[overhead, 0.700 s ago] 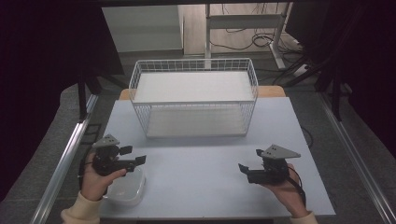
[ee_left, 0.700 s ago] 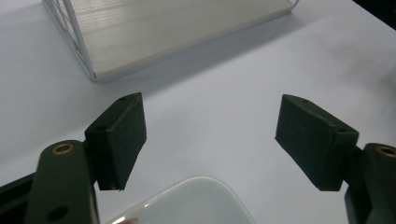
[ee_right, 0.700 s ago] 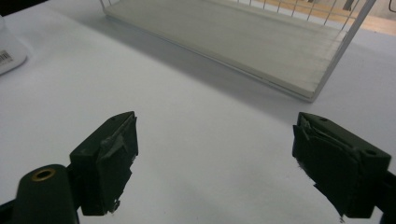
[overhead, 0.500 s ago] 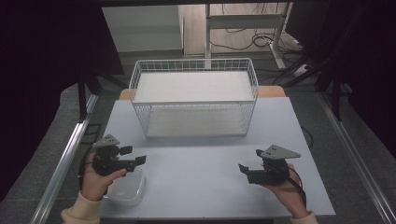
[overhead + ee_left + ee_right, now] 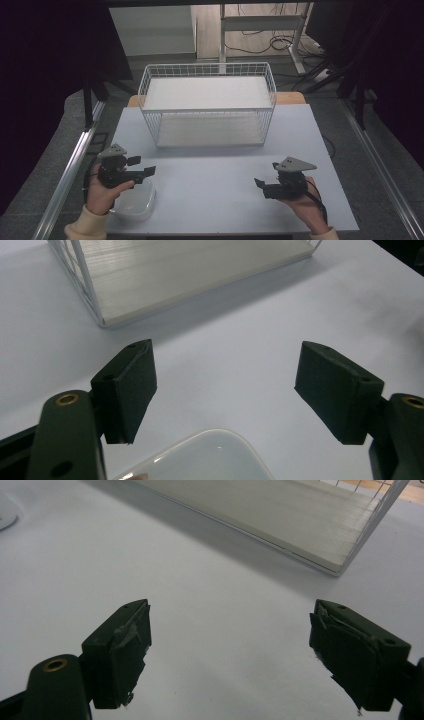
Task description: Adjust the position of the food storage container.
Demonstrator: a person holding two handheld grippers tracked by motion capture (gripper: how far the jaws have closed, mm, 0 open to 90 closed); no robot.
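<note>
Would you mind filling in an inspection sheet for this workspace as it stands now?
Surface: pale table, mostly bare.
Job's things: white container at the near left corner, below the left gripper; seems empty.
Clutter: nothing seen.
Grippers: left gripper open, nothing between its jaws; right gripper open above bare table.
Cables: a black cable trails from the right gripper; more cables lie on the floor beyond.
Surroundings: white wire rack with two shelves at the far edge; dark room around.
</note>
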